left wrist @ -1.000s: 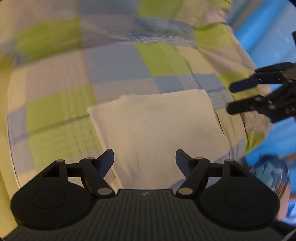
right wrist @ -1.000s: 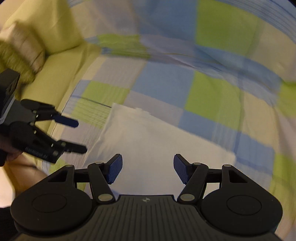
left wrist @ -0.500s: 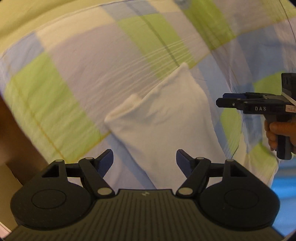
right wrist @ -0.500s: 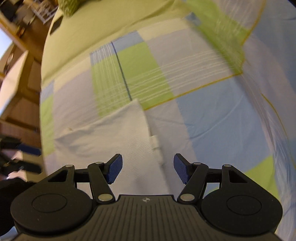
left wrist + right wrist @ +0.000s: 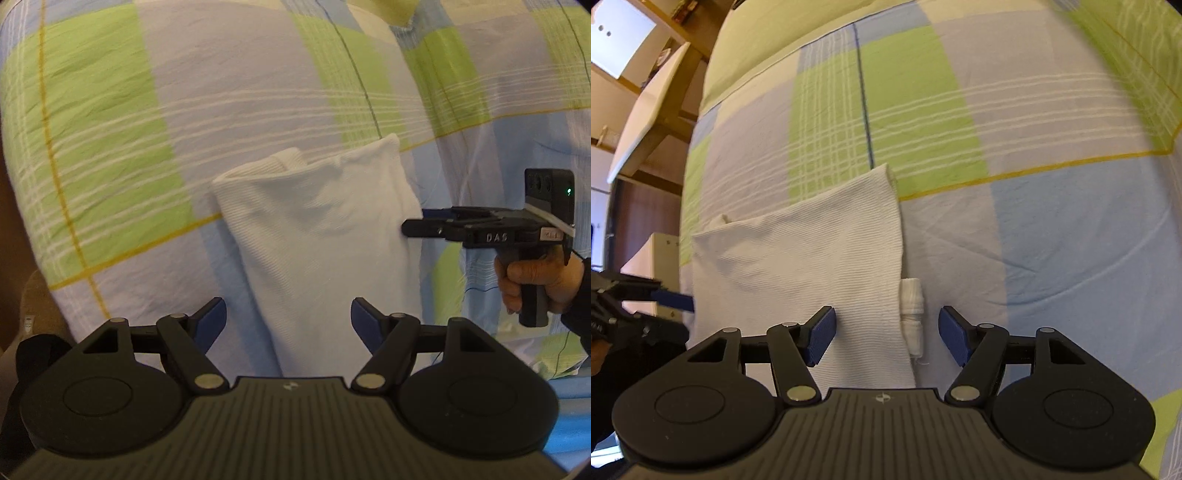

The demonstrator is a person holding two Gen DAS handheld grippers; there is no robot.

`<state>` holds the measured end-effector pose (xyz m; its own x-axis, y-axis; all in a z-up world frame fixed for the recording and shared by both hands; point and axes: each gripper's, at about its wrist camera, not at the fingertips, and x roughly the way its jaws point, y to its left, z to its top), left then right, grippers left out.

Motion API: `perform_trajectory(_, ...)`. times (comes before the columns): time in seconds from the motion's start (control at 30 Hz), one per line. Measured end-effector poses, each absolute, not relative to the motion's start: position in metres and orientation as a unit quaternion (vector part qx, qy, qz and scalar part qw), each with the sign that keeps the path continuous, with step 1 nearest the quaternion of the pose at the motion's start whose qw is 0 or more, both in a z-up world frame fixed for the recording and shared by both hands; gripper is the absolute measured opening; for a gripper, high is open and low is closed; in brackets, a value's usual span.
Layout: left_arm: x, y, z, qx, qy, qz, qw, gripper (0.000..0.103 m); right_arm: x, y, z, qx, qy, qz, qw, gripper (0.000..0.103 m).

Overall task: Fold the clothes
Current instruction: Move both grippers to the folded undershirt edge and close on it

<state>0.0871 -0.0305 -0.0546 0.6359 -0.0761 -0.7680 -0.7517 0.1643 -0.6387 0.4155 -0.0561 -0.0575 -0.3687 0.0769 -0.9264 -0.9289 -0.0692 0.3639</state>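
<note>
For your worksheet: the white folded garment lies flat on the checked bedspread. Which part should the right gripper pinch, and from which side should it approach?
Probably the long folded side edge of the white garment, where a small rolled bit sticks out. That edge lies between the open fingers of the right gripper, so coming low from the bare bedspread side should catch all layers.
</note>
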Motion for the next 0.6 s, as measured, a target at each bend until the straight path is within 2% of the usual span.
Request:
perform_trajectory(0.07, 0.091, -0.029, -0.054, -0.597, 0.337, 0.247, 0.685, 0.054, 0.414, -0.056, -0.058, -0.389, 0.552, 0.623, 0.395, 0.063)
perform_trajectory(0.3, 0.098, -0.028, -0.06, -0.591, 0.344, 0.238, 0.689, 0.057, 0.418, -0.051, -0.057, -0.37, 0.566, 0.624, 0.391, 0.06)
perform_trajectory(0.47, 0.094, -0.03, -0.061, -0.6, 0.328, 0.232, 0.692, 0.056, 0.424, -0.05, -0.056, -0.373, 0.563, 0.623, 0.394, 0.04)
perform_trajectory(0.6, 0.09, -0.029, -0.063, -0.603, 0.324, 0.234, 0.69, 0.044, 0.425, -0.05, -0.058, -0.375, 0.562, 0.62, 0.399, 0.032)
